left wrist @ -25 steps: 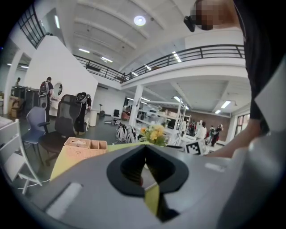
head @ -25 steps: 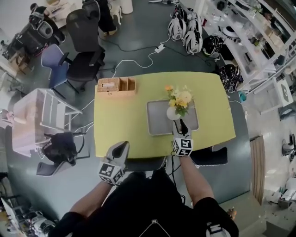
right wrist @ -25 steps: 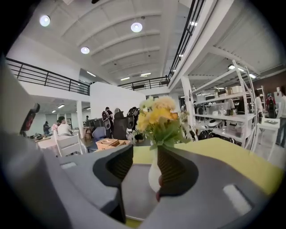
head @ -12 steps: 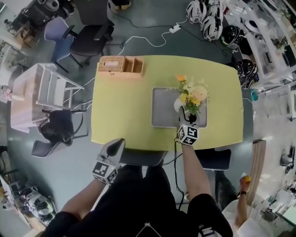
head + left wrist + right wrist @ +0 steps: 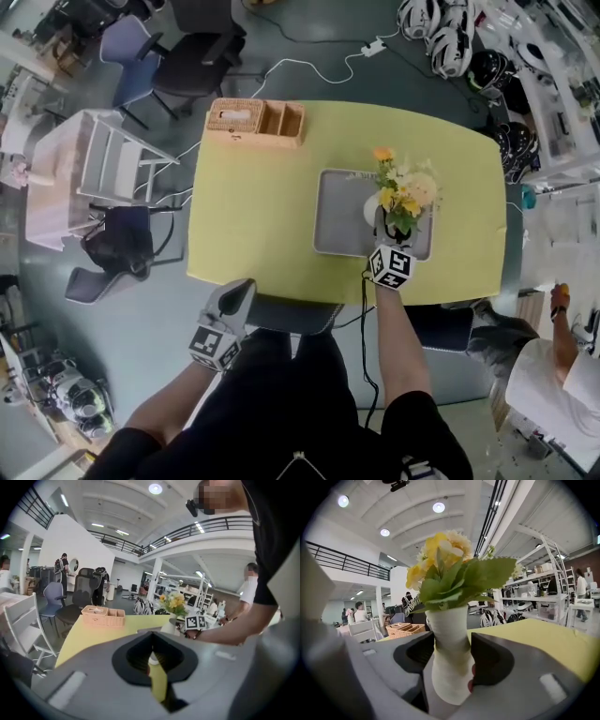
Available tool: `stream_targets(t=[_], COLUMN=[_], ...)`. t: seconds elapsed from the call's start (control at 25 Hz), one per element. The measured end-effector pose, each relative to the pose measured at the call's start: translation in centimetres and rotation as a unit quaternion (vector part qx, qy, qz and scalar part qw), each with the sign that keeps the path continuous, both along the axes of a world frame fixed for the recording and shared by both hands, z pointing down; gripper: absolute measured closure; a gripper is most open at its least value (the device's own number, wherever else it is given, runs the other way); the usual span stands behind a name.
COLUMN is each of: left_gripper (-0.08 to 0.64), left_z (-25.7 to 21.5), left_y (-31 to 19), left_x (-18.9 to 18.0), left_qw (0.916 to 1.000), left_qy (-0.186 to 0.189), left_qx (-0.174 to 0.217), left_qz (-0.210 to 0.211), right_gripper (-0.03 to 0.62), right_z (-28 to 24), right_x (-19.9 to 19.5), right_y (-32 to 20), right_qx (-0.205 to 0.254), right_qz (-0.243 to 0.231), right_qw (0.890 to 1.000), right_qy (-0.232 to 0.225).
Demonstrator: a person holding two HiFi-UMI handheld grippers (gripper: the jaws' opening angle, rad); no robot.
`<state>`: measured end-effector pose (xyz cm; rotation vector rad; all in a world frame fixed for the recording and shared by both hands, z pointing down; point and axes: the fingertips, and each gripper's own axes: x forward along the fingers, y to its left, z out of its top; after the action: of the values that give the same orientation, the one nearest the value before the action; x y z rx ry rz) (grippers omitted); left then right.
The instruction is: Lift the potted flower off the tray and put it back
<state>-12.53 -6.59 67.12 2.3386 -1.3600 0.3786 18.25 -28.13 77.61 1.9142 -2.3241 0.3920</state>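
Potted flower [image 5: 449, 663] stands on tray [image 5: 337, 220], desk [image 5: 253, 206] — lift not begun, put-back left. Right gripper [image 5: 384, 230] jaws spread round pot, probably not clamping — left gripper [image 5: 239, 295] jaws closed, empty.

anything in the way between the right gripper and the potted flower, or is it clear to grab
Nothing visible is in the way. The potted flower stands on the tray right between the open jaws of the right gripper; only its own leaves hang above them.
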Motion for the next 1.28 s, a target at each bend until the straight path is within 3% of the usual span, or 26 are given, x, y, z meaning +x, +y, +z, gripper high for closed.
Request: stream_targets(t=[0.6,1.28], left_gripper=[0.554,0.554], left_z=[-0.6,-10.0], left_y=[0.5,-3.3], left_x=[0.0,1.8], left_qw=[0.9999,0.9936], left_qy=[-0.004,0.027], left_qx=[0.011,0.103], left_qz=[-0.002,0.038], right_gripper=[0.373,0.373], right_z=[-2.4,-18.7], right_x=[1.1,-1.5], right_y=[1.1,9.2], right_qx=[0.024,0.074], right_qz=[0.014,-0.03], right_qw=[1.0,0.996], right_qy=[0.005,0.049])
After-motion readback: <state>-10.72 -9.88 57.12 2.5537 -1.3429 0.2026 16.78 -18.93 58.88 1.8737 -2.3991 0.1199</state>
